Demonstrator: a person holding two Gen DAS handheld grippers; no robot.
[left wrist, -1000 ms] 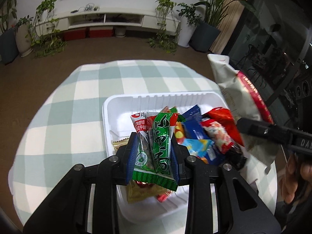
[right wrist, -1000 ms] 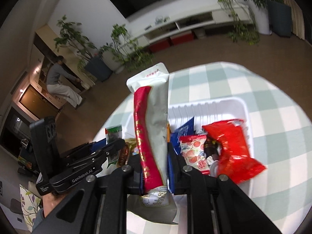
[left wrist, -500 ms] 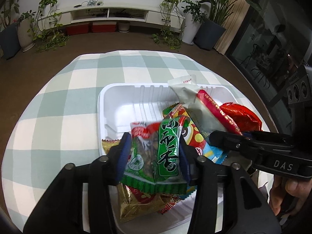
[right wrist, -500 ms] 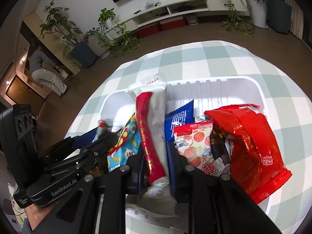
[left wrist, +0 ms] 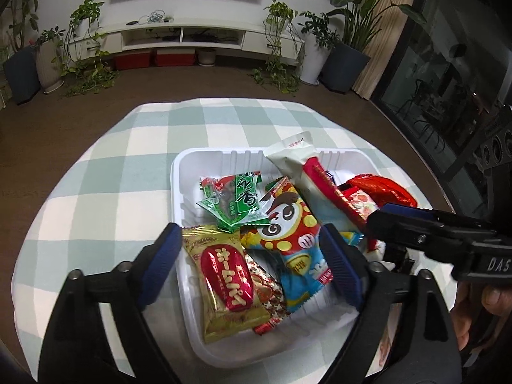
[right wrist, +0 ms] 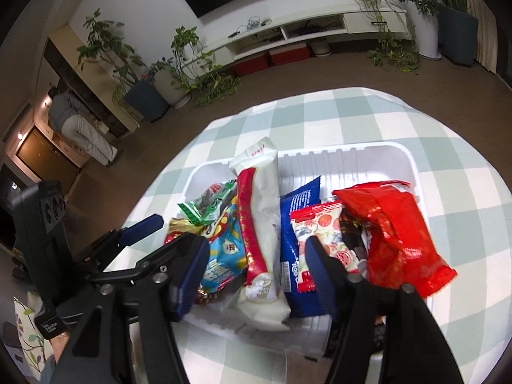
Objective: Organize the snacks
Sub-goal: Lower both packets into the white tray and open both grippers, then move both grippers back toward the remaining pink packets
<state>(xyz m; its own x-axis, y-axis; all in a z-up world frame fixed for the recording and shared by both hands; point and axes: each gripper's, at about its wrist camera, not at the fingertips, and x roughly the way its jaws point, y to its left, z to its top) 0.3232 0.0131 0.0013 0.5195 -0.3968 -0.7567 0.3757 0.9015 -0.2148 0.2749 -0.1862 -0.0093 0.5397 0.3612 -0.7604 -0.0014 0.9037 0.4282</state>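
Observation:
A white tray on the checked table holds several snack packets. My left gripper is open and empty above the tray's near end. The green packet lies in the tray beyond it, beside a gold and red biscuit packet and a panda packet. My right gripper is open. The long white and red packet lies between its fingers, resting in the tray, also in the left wrist view. A blue packet and a red bag lie to its right.
The round table has a green and white checked cloth with the floor dropping off all around. A TV bench and potted plants stand far behind. A person stands in a doorway far left.
Both grippers have opened. The green packet has dropped from the left gripper into the tray. The long white and red packet has been lowered and released into the tray.

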